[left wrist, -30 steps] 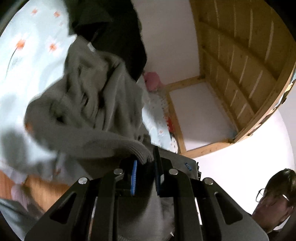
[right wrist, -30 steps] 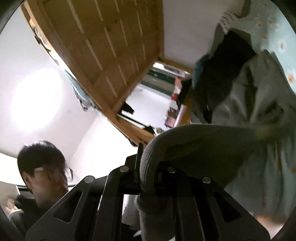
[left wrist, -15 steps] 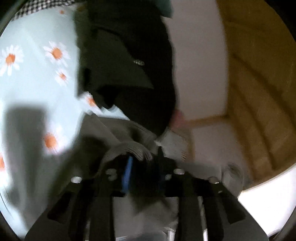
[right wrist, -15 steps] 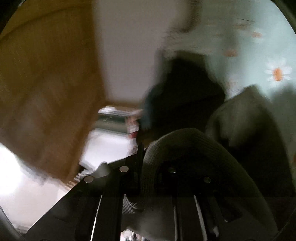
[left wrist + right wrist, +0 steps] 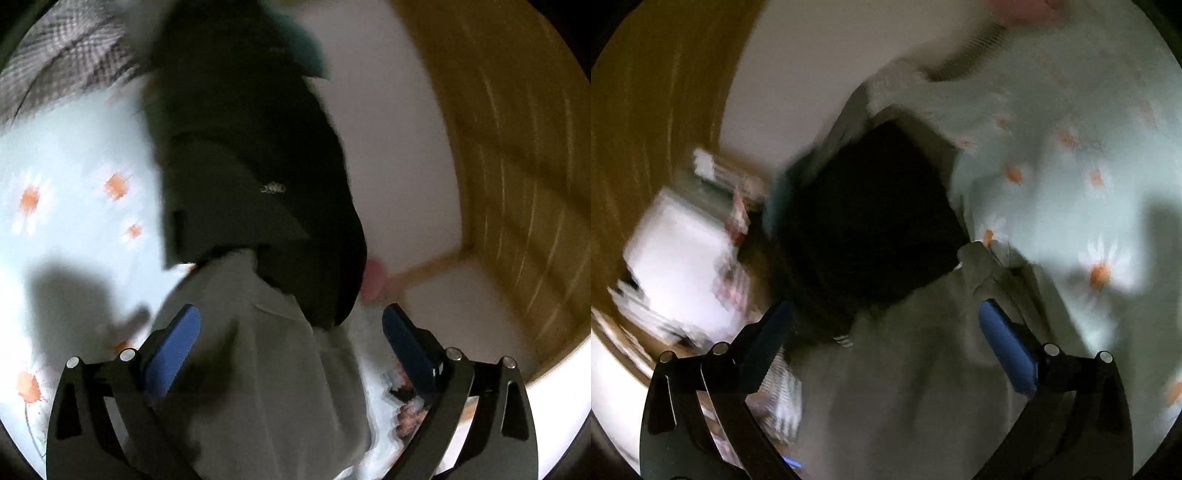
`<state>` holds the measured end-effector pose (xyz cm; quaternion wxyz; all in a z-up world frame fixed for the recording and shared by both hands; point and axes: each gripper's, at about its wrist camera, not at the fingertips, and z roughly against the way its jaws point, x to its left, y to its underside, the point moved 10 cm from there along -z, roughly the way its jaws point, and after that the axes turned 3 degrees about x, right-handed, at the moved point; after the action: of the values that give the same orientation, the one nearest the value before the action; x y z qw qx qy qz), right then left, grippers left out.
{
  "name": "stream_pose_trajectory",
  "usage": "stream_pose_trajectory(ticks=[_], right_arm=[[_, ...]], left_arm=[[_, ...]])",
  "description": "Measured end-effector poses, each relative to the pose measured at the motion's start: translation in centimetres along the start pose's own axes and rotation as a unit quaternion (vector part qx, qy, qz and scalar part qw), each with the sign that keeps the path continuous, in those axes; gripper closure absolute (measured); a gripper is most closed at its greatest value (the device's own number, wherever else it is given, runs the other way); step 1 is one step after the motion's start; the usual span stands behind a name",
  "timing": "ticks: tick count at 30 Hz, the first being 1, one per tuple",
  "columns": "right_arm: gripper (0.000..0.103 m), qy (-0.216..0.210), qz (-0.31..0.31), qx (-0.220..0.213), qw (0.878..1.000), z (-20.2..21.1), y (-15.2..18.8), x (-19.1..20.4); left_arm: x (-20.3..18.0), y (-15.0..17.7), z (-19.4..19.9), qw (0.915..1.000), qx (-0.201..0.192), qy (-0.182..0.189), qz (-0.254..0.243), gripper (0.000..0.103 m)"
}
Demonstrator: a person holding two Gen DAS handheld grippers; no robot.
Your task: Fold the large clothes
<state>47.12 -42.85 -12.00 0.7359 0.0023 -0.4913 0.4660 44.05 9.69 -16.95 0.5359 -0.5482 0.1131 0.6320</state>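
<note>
Both claws spread wide: left claw point(image 5: 291, 332) and right claw point(image 5: 884, 325) hover over the grey sweater point(image 5: 273, 369), which lies on the daisy bedsheet point(image 5: 66, 221) beside dark clothes point(image 5: 251, 147) (blurry)

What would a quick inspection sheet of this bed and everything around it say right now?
Surface: daisy-print sheet, pale blue, partly shadowed.
Job's things: grey sweater lying on the sheet, its top end touching the black garment.
Clutter: checked fabric at the far edge; pink object by the wall, too blurred to identify.
Grippers: left gripper and right gripper both open, each straddling the sweater without clamping it.
Cables: nothing seen.
Surroundings: white wall, wooden bed frame; both views motion-blurred.
</note>
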Motion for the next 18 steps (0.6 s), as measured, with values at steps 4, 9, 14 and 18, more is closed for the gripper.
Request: stream_pose_trajectory(ticks=[4, 9, 14, 18], right_arm=[[0.003, 0.117, 0.193, 0.040, 0.973, -4.7, 6.4, 8.2], [0.003, 0.257, 0.217, 0.120, 0.934, -11.5, 13.8, 6.9], [0.002, 0.296, 0.244, 0.147, 0.912, -14.1, 16.4, 3.3], [0.003, 0.303, 0.225, 0.153, 0.913, -11.7, 16.6, 4.7]], left_arm=[[-6.8, 4.8, -4.8, 0.9830, 0.049, -0.090, -0.153, 0.006], [-4.6, 8.9, -12.1, 0.9220, 0.086, -0.298, -0.232, 0.006], [0.7, 10.1, -14.2, 0.9034, 0.115, -0.342, -0.232, 0.005], [0.9, 9.9, -13.9, 0.9010, 0.110, -0.345, -0.239, 0.005]])
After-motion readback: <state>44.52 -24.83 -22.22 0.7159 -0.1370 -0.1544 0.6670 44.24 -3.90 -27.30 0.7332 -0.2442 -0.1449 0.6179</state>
